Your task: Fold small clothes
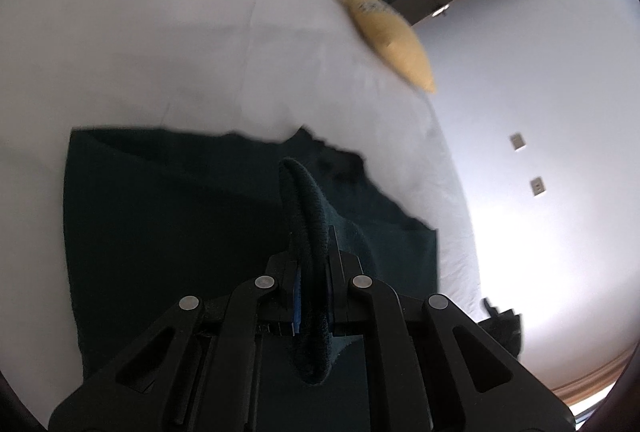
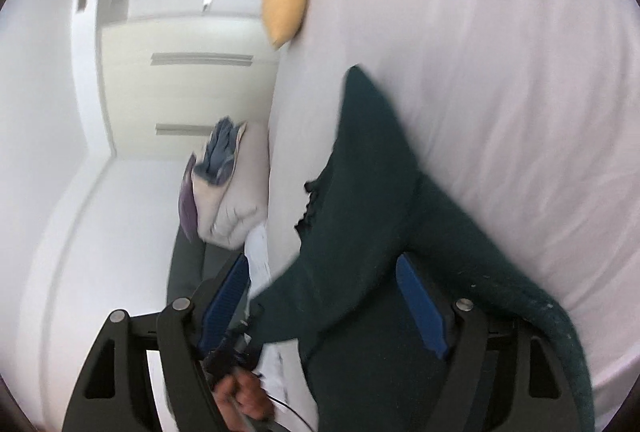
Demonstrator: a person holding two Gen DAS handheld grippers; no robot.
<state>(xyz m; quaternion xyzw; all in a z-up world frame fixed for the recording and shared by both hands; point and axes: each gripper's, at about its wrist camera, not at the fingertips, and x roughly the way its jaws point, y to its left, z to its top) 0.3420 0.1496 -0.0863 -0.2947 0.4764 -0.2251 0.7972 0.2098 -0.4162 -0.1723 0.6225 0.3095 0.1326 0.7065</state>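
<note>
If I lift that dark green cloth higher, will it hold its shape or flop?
The dark green cloth will likely flop: its pinched edge already curls over the left gripper. It drapes limply between the right gripper's open fingers. Its fuzzy weave probably resists slipping.

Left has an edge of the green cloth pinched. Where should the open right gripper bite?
On the thick rolled hem of the green cloth, coming in flat from the cloth's outer edge. That free border lies beside the right gripper, whose jaws stand wide open. The left gripper holds another edge.
</note>
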